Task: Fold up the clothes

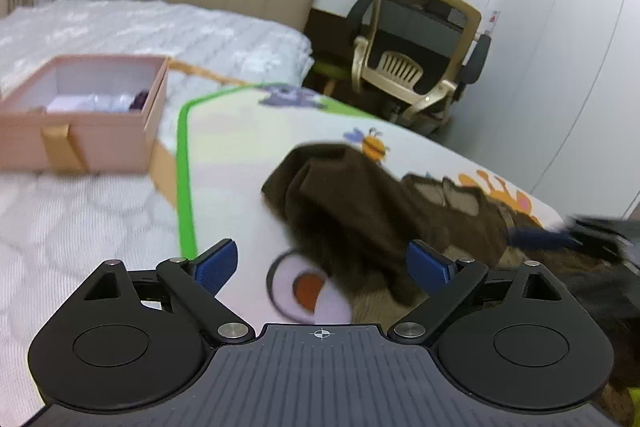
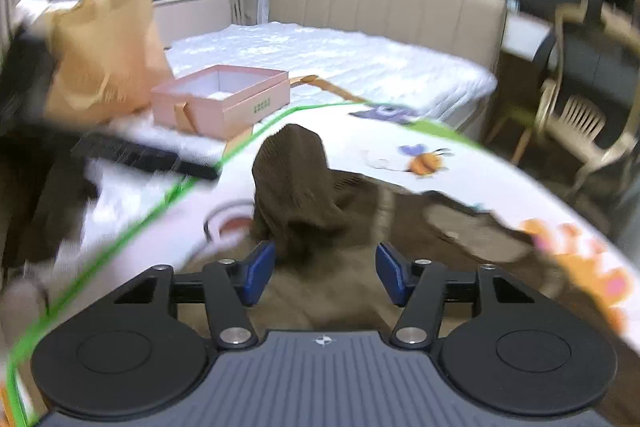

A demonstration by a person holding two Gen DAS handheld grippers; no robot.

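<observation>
Centre frame on the cartoon mat (image 1: 224, 163), the brown garment (image 1: 360, 203) looks soft, light, floppy; I'd pinch its raised fold. Left gripper (image 1: 324, 261) and right gripper (image 2: 326, 273) gape wide, empty.

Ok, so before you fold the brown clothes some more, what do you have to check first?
1. Left gripper ready to grab: ok, jaws open, nothing between them.
2. Right gripper ready to grab: ok, jaws open and empty.
3. Brown garment lying flat: not ok, one part is bunched up in a hump.
4. Garment on the cartoon mat: ok, it rests on the mat.
5. Pink box out of the way: ok, it sits apart from the garment, off the mat.
6. Which edge to fold next: cannot tell, the pictures are blurred.
</observation>
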